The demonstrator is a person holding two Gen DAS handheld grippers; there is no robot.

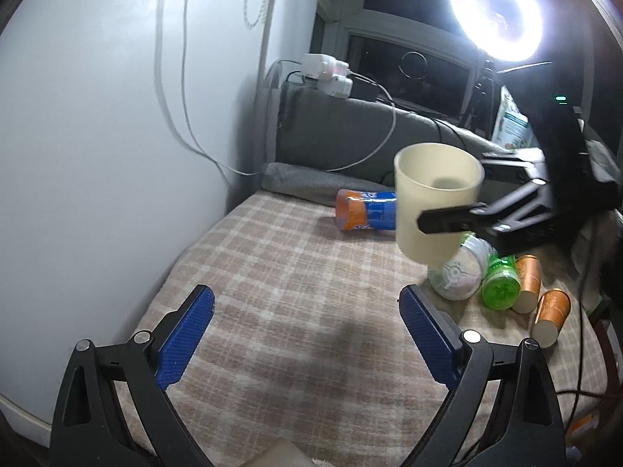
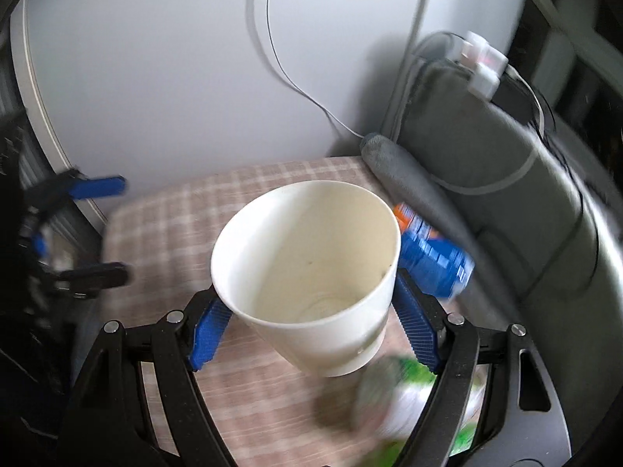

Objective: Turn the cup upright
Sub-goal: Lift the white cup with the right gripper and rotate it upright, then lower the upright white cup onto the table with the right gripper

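My right gripper [image 2: 311,323] is shut on a cream paper cup [image 2: 311,272] and holds it in the air above the checked cloth, mouth up and slightly tilted. In the left wrist view the same cup [image 1: 436,202] hangs mid-air with the right gripper's black finger [image 1: 451,221] across its side. My left gripper [image 1: 307,311] is open and empty, low over the checked cloth [image 1: 272,272], to the left of and below the cup. It also shows at the left edge of the right wrist view [image 2: 97,229].
A blue-and-orange can [image 1: 366,210] lies on its side behind the cup. A white patterned cup [image 1: 459,272], a green cup [image 1: 500,286] and two orange cups [image 1: 539,295] lie at the right. A grey cushion [image 1: 350,132], chargers, cables, a white wall and a ring light [image 1: 494,9] surround the cloth.
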